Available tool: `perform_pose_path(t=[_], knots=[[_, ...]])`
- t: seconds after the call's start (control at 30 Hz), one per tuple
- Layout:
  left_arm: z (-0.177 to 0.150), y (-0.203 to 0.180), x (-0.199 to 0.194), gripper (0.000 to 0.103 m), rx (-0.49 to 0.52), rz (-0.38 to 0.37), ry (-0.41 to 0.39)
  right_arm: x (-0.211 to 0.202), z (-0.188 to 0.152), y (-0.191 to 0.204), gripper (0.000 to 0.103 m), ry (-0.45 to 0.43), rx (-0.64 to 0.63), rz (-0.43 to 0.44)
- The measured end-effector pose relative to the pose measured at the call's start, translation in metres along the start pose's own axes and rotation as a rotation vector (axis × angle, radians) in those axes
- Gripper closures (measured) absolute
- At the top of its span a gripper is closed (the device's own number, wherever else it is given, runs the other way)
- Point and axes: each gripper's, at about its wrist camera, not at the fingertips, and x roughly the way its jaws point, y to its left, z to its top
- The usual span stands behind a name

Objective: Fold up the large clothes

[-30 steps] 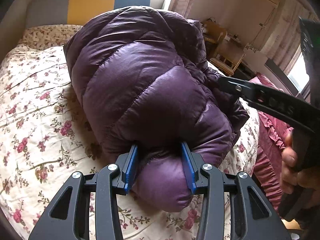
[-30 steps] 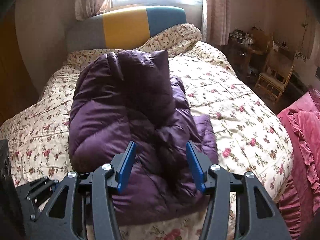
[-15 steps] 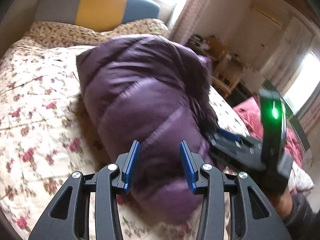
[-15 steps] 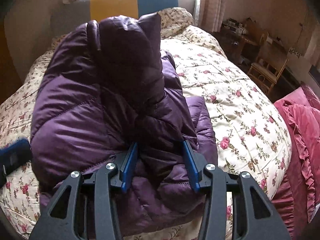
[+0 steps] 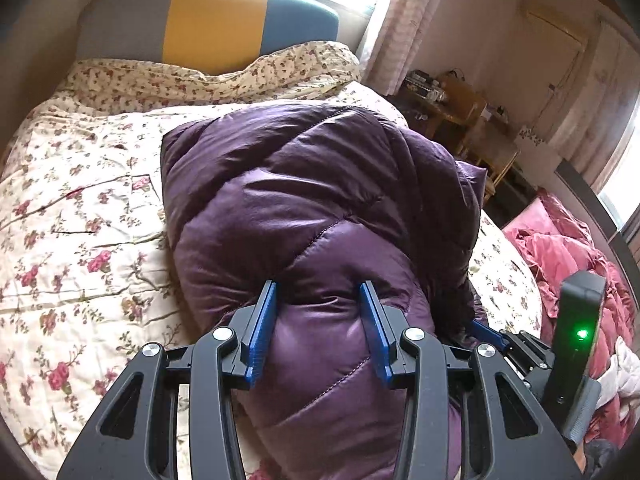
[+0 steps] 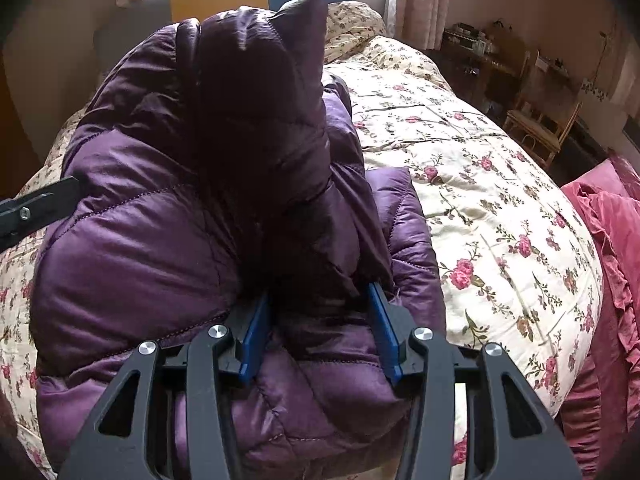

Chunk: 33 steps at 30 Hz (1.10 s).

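jaws of both grippers, left [image 5: 320, 328] and right [image 6: 320, 328], clamp the jacket [image 5: 304, 208]; lower together, pressing air out on the bed [image 5: 80, 208].

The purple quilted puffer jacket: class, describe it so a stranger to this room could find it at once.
Start at the bed with the floral bedspread and its grey, yellow and teal headboard. On its middle lies a bulky folded bundle, the purple quilted puffer jacket. It alone is plain, shiny and dark purple; the crumpled cloth beside the bed is pink.
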Motion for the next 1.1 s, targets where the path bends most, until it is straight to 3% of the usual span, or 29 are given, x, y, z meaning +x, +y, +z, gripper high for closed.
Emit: perform_pose_path(t=[0.3, 0.63, 0.83, 1.1], knots=[[0.001, 0.001, 0.006, 0.062, 0.031, 0.003, 0.003, -0.017, 0.009, 0.000, 0.056, -0.013, 0.004, -0.003], [0.001, -0.007, 0.008, 0.061, 0.076, 0.009, 0.004, -0.054, 0.029, 0.009, 0.052, -0.123, 0.019, 0.010], [0.002, -0.015, 0.011, 0.061, 0.111, 0.013, 0.007, -0.044, 0.057, 0.024, 0.052, -0.163, 0.025, -0.012], [0.004, -0.024, 0.020, 0.062, 0.154, 0.010, 0.013, -0.003, 0.068, 0.020, 0.050, -0.116, 0.031, -0.046]])
